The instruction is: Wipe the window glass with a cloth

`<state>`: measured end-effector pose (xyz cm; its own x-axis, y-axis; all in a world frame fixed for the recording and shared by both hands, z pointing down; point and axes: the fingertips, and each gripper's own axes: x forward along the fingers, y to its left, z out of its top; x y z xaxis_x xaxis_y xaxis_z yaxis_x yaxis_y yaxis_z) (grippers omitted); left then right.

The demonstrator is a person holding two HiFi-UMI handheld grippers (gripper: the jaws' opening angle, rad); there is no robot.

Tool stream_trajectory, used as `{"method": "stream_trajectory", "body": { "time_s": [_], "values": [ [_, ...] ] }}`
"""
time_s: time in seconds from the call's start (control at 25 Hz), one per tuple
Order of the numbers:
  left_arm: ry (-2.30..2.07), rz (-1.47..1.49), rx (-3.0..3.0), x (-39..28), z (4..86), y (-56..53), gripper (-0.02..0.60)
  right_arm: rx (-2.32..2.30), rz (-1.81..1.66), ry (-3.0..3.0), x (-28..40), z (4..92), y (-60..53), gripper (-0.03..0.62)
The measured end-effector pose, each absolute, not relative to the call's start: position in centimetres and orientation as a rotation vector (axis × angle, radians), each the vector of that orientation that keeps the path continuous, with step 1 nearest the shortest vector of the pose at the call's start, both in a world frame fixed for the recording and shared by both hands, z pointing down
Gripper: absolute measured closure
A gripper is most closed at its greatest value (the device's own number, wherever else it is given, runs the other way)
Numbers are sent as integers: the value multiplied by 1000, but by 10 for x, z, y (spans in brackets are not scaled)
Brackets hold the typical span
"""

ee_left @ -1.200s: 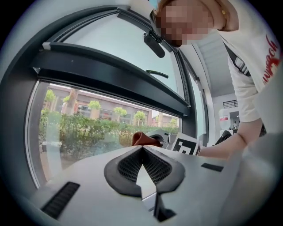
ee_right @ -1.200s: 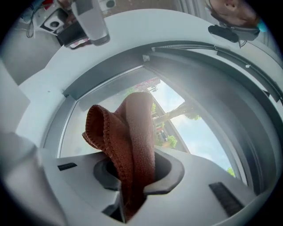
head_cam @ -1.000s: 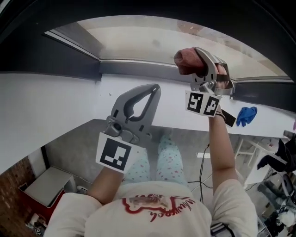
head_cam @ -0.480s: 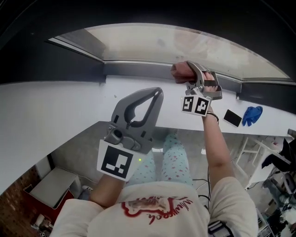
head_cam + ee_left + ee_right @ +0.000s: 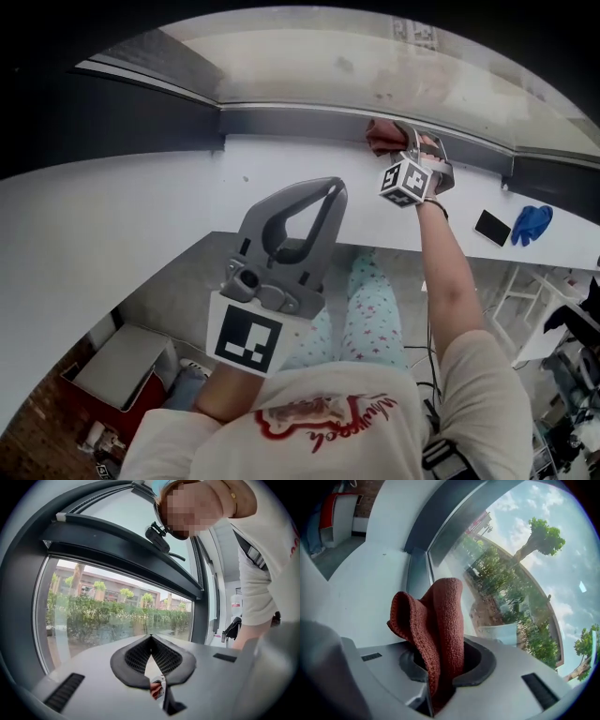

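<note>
A reddish-brown cloth (image 5: 436, 625) is bunched between the jaws of my right gripper (image 5: 440, 667), which is shut on it. In the head view that right gripper (image 5: 398, 141) holds the cloth (image 5: 382, 134) against the bottom edge of the window glass (image 5: 309, 66), by the grey frame. The glass (image 5: 511, 564) fills the right gripper view, with trees outside. My left gripper (image 5: 305, 202) hangs nearer me over the white sill (image 5: 141, 206), jaws together with nothing between them. In the left gripper view its jaws (image 5: 151, 641) point at another window pane (image 5: 93, 606).
A black phone (image 5: 492, 227) and a blue glove (image 5: 531, 223) lie on the sill to the right. A dark grey window frame (image 5: 281, 122) runs along the glass. Below are a red and grey bin (image 5: 112, 370) and a white stool frame (image 5: 525, 300).
My right gripper has carried the cloth down and away from me, from partway up the pane to its lower edge at the frame. The left gripper has stayed about where it was.
</note>
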<state>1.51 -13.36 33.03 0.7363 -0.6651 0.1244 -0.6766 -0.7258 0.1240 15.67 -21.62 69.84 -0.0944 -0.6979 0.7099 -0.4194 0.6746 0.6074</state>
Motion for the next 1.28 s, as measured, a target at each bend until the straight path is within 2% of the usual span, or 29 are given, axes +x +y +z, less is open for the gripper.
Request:
{"method": "stream_trajectory", "body": {
  "time_s": [0.16,0.28,0.4,0.68,0.84,1.0,1.28],
  "values": [
    [-1076,113,2749,15,337,-127,563,849,-196,-1672,166,727,-211,500],
    [-1094,102,2774,11,326,-127,563,899,-227,-1690,163,700,-217,500],
    [-1120,55,2785,3,306,-124,563,993,-403,-1780,137,622,-219,500],
    [-1097,-15,2862,9,260,-108,563,1298,-868,-1863,89,350,-209,500],
    [-1117,-40,2882,5,249,-104,563,1400,-1058,-1810,77,268,-228,500],
    [-1125,-38,2874,-1,244,-94,563,1419,-1183,-1710,68,243,-242,499],
    [-1155,-16,2865,-32,249,-101,563,1448,-1259,-1611,63,251,-246,505]
  ]
}}
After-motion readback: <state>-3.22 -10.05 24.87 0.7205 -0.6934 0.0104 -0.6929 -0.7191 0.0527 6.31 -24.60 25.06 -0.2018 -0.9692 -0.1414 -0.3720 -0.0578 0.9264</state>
